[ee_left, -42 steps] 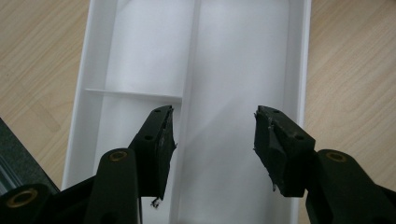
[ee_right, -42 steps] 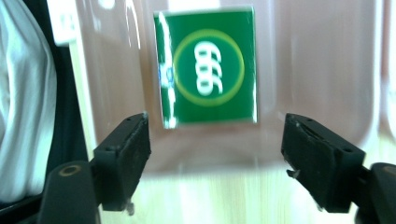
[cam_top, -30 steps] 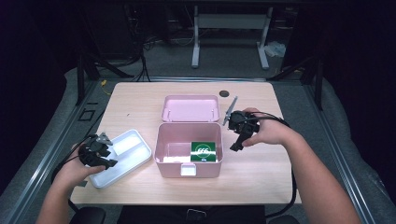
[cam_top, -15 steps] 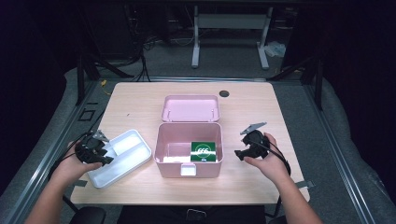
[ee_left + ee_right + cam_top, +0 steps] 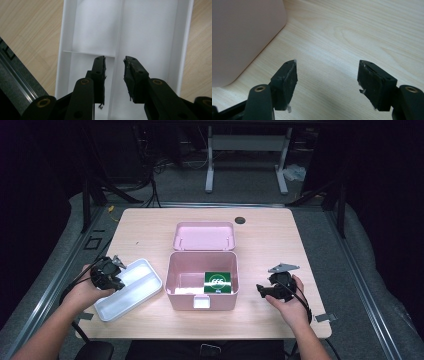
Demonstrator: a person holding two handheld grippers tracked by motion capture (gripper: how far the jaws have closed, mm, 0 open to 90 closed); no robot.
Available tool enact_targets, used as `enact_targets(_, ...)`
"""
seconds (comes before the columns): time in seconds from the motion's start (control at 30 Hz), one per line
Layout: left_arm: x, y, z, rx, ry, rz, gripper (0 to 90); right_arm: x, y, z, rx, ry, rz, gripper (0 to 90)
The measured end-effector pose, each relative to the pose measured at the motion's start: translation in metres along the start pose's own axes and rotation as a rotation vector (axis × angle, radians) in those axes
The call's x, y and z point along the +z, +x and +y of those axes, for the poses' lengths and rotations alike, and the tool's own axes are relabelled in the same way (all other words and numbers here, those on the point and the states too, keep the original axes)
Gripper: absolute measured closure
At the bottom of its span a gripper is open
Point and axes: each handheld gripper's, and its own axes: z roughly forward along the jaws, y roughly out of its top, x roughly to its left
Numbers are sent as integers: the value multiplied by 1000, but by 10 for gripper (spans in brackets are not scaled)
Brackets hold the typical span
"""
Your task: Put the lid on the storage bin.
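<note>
- White divided tray [image 5: 129,289] sits on the wooden table [image 5: 280,240], at the left of the pink box [image 5: 201,279], near its left wall, not touching as far as the high view shows.
- Left gripper [image 5: 106,273] hangs over the tray's left end, held by the person's left hand [image 5: 85,290].
- Left gripper view: left gripper [image 5: 114,65] jaws stand a little apart, one each side of the tray's long middle divider [image 5: 119,37]; nothing between them but the divider line below. Contact with the tray cannot be told.
- Tray [image 5: 95,27] compartments look bare; a short cross wall splits the one on the view's left.
- Pink box is open, lid [image 5: 204,236] laid back behind it; a green packet [image 5: 218,282] lies inside at the right, a white flat item [image 5: 185,290] at the front left.
- Right gripper [image 5: 272,289] rests low at the table, right of the box, held in the right hand [image 5: 290,302].
- Right gripper view: right gripper [image 5: 327,75] jaws spread wide, empty, bare wood between them; box corner [image 5: 244,37] at the view's upper left, apart from the jaws.
</note>
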Motion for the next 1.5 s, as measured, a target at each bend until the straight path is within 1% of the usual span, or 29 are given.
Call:
enact_targets(0.03,2,0,1,1,15,-8,710,0,0,0,3,1,13,317)
enact_targets(0.1,6,0,4,20,58,-4,719,1,1,1,1,-6,21,317)
enact_targets(0.17,10,1,5,18,86,-10,727,1,4,1,-6,-4,17,317)
enact_targets(0.23,16,2,6,22,112,-22,733,2,5,1,-13,0,32,317)
enact_targets(0.3,21,3,7,23,121,-25,739,3,5,0,-14,7,33,317)
enact_targets(0.37,27,3,9,33,139,-18,753,4,4,0,-9,14,42,317)
enact_targets(0.43,32,3,11,44,160,-24,756,5,4,-1,-6,14,32,317)
enact_targets(0.47,34,2,12,41,170,-25,756,5,4,-1,-4,16,39,317)
enact_targets(0.5,36,3,13,50,180,-19,758,5,4,-1,-3,16,47,317)
enact_targets(0.6,42,3,15,61,206,-8,773,6,4,-2,2,16,45,317)
enact_targets(0.63,44,3,15,66,210,-4,782,6,4,-2,2,18,43,317)
enact_targets(0.77,48,3,16,64,225,-14,803,6,5,-2,-4,21,38,317)
enact_targets(0.8,49,2,16,69,229,-15,810,6,5,-2,-4,19,42,317)
enact_targets(0.83,50,2,16,71,231,-14,814,6,5,-2,-4,20,36,318)
enact_targets(0.9,51,1,16,74,235,-13,830,6,4,-2,0,20,47,317)
enact_targets(0.97,53,-1,16,76,238,-11,848,7,4,-2,5,22,46,318)
enact_targets(1.07,54,-2,17,81,246,-4,847,7,4,-3,4,23,44,318)
enact_targets(1.17,54,-2,17,79,245,-5,850,8,4,-3,-1,31,53,318)
enact_targets(1.43,53,-2,15,83,233,-7,856,9,4,-3,1,31,51,318)
enact_targets(1.5,52,-1,15,81,232,-15,861,9,4,-4,-1,32,49,318)
